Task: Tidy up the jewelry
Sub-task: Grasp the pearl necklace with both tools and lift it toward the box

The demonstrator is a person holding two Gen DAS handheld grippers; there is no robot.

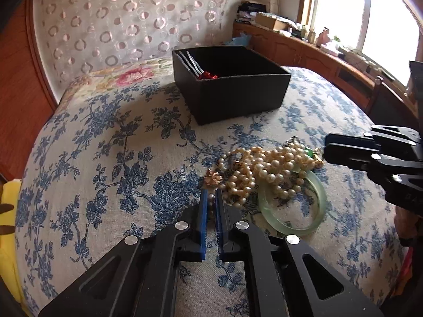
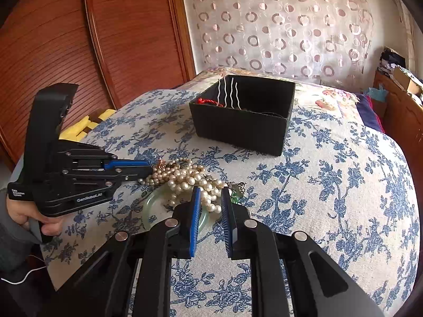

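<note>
A tangle of pearl necklaces (image 1: 261, 169) lies on the floral bedspread, partly over a pale green jade bangle (image 1: 293, 211). My left gripper (image 1: 210, 194) is closed to a narrow gap around a strand of pearls at the pile's left edge, beside a small gold flower piece (image 1: 213, 180). My right gripper (image 2: 210, 194) is partly open with pearls (image 2: 185, 177) and the bangle (image 2: 156, 203) between and under its fingertips; a green pendant (image 2: 235, 195) lies by its right finger. A black open box (image 1: 230, 79) (image 2: 243, 111) behind holds a red cord.
The bed has a blue floral cover (image 1: 119, 158). A wooden sliding door (image 2: 105, 39) is on the left and a circle-patterned curtain (image 2: 285, 21) behind. A wooden cabinet with clutter (image 1: 304, 42) runs under the window. A yellow object (image 2: 87, 124) sits at the bed's left edge.
</note>
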